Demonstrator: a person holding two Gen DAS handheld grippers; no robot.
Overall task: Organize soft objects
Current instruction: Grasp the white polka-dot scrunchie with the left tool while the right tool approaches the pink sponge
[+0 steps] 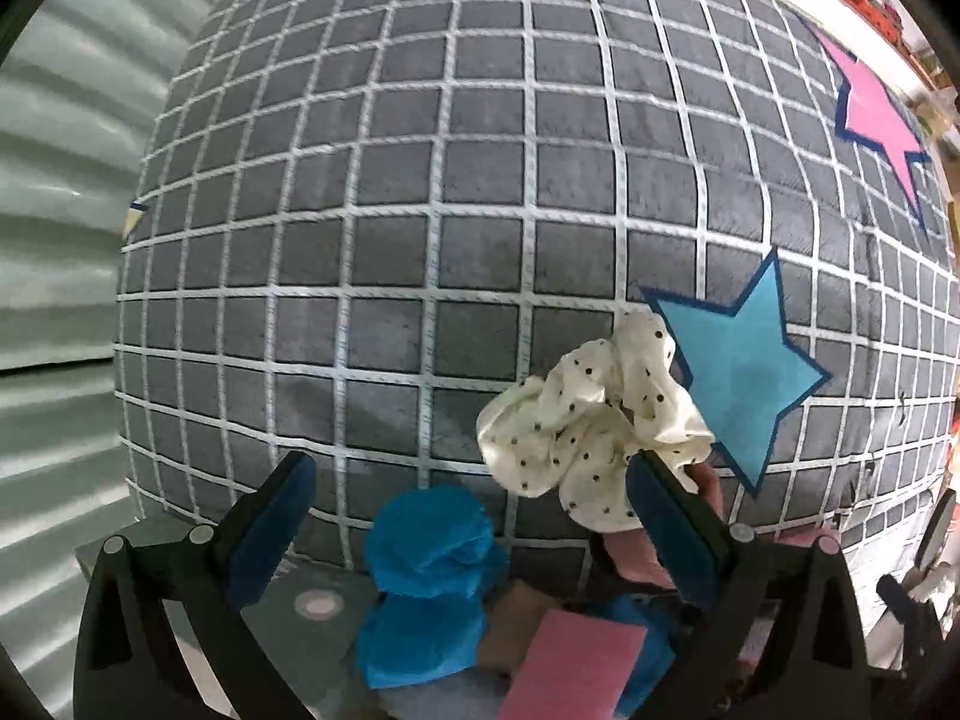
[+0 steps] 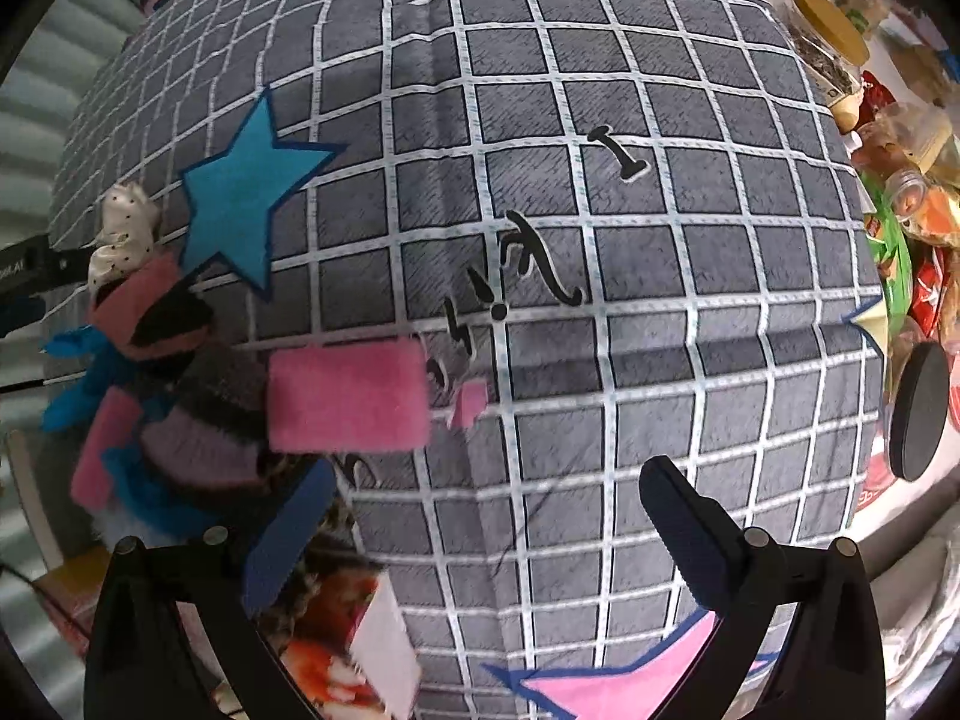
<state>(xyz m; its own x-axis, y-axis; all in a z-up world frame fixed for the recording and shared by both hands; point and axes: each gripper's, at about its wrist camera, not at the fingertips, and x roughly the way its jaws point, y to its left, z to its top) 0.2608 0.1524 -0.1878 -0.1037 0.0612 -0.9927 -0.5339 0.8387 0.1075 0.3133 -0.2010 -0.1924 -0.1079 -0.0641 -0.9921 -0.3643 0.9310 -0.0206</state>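
A big grey pillow [image 1: 456, 192] with a white grid and star patches fills both views; it also shows in the right wrist view [image 2: 600, 300]. A cream polka-dot scrunchie [image 1: 588, 420] lies against it beside the blue star [image 1: 744, 360]. My left gripper [image 1: 468, 498] is open, its right finger just below the scrunchie. Blue cloth pieces [image 1: 432, 576] and a pink sponge [image 1: 570, 660] lie between its fingers. My right gripper [image 2: 486, 516] is open over the pillow. A pink sponge [image 2: 348, 399] sits on a heap of soft items [image 2: 180, 396] at its left.
A corrugated pale wall [image 1: 54, 276] stands on the left. Jars and snack packets [image 2: 900, 180] crowd the right side, with a black round lid [image 2: 918, 408] near the pillow's edge. A printed orange packet [image 2: 336, 630] lies below the heap.
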